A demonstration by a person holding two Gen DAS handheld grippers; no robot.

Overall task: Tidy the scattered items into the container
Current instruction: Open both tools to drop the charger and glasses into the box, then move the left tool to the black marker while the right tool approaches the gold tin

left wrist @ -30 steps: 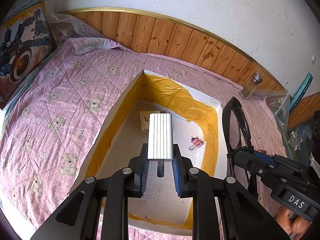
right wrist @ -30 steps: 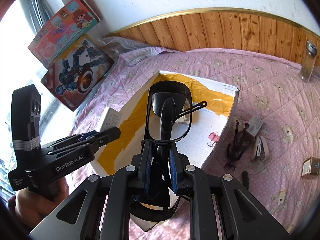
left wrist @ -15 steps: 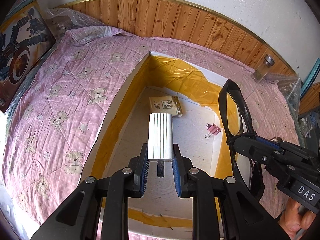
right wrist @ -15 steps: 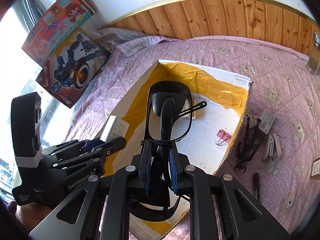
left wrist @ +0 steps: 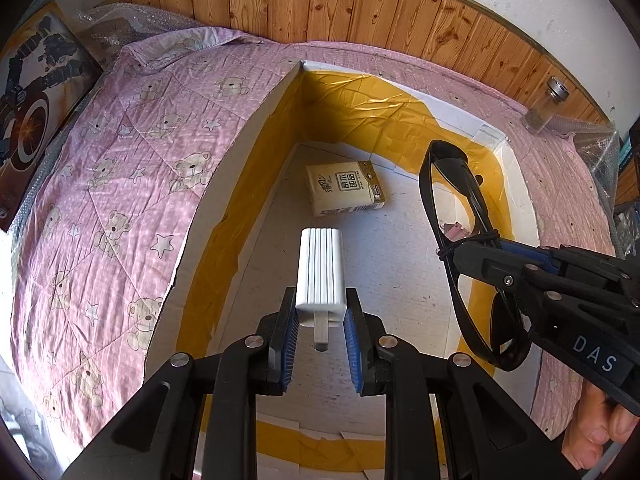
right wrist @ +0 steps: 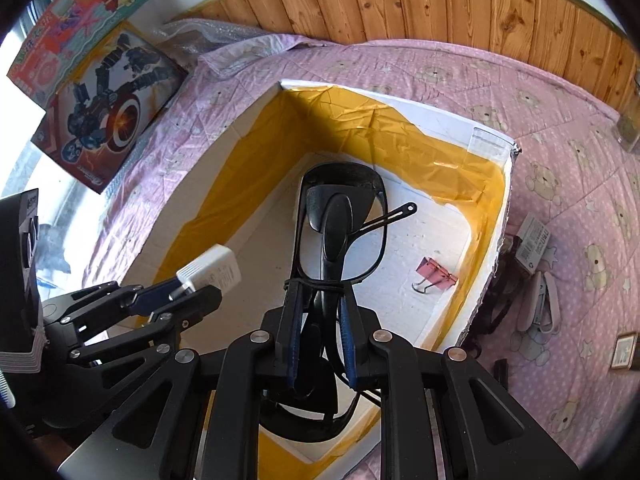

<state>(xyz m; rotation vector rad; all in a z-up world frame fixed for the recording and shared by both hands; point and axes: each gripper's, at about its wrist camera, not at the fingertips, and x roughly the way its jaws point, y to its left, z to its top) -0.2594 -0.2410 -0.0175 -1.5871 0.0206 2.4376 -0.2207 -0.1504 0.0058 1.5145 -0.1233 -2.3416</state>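
Note:
My left gripper (left wrist: pixel 320 316) is shut on a white ribbed charger plug (left wrist: pixel 321 268) and holds it over the floor of the open white box (left wrist: pixel 248 120) lined with yellow tape. My right gripper (right wrist: pixel 318 308) is shut on black glasses (right wrist: pixel 340 216), also above the box interior. Each wrist view shows the other hand's load: the glasses (left wrist: pixel 452 200) in the left view, the plug (right wrist: pixel 212 270) in the right view. Inside the box lie a tissue pack (left wrist: pixel 346 188) and a pink binder clip (right wrist: pixel 436 278).
The box rests on a pink bear-print quilt (left wrist: pixel 120 200). Right of the box lie a black clip (right wrist: pixel 496 300), a stapler (right wrist: pixel 544 304), a small labelled box (right wrist: pixel 534 242) and a small card (right wrist: pixel 624 350). A glass jar (left wrist: pixel 548 110) and toy boxes (right wrist: pixel 104 104) stand near the wall.
Both grippers have moved forward and lower over the box, so its interior fills more of each view. The tissue pack has come into full sight. Both loads stay gripped.

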